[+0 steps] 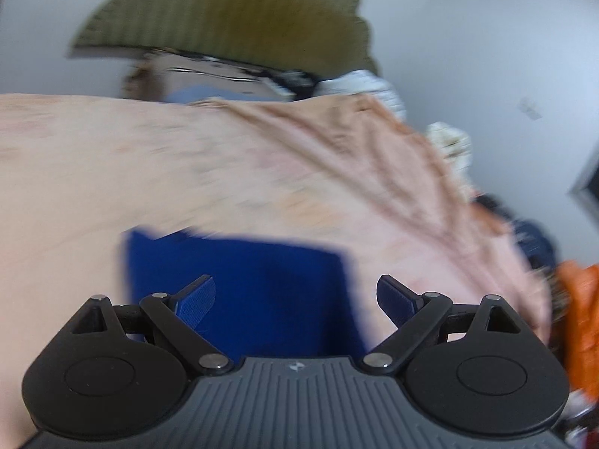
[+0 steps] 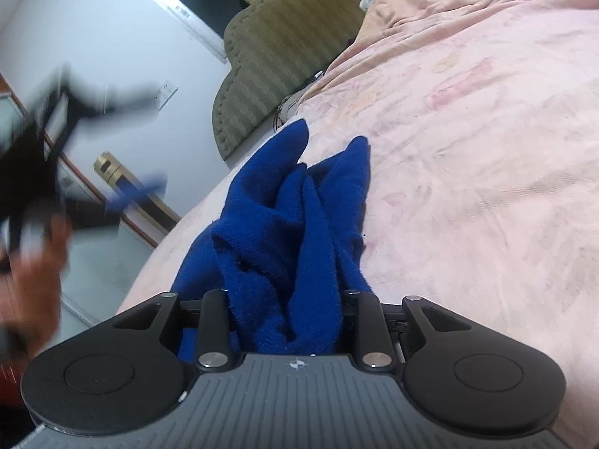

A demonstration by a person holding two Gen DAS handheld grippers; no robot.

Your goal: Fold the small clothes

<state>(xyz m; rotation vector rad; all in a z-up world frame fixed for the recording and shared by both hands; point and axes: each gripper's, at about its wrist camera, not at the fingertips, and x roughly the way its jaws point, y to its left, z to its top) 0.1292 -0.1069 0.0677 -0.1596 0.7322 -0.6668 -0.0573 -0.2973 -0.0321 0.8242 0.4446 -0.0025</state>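
Observation:
A dark blue terry cloth [image 2: 299,217] lies bunched in ridges on the pink bedsheet [image 2: 468,157]. Its near end fills the gap between the jaws of my right gripper [image 2: 288,299] and spills over the left finger, so the pads are hidden. In the blurred left wrist view the same blue cloth [image 1: 243,262] lies flat on the sheet [image 1: 187,168]. My left gripper [image 1: 295,284] hovers just over it, open wide, with nothing clamped between its fingers. In the right wrist view the left gripper [image 2: 134,191] shows as a dark blur at the left edge, held by a hand [image 2: 33,262].
An olive padded headboard [image 1: 232,18] stands against the pale wall beyond the bed. Orange fabric [image 1: 580,318] and dark clothes [image 1: 531,239] pile at the bed's right side. The bed's edge drops to the floor [image 2: 93,262] on the left of the right wrist view.

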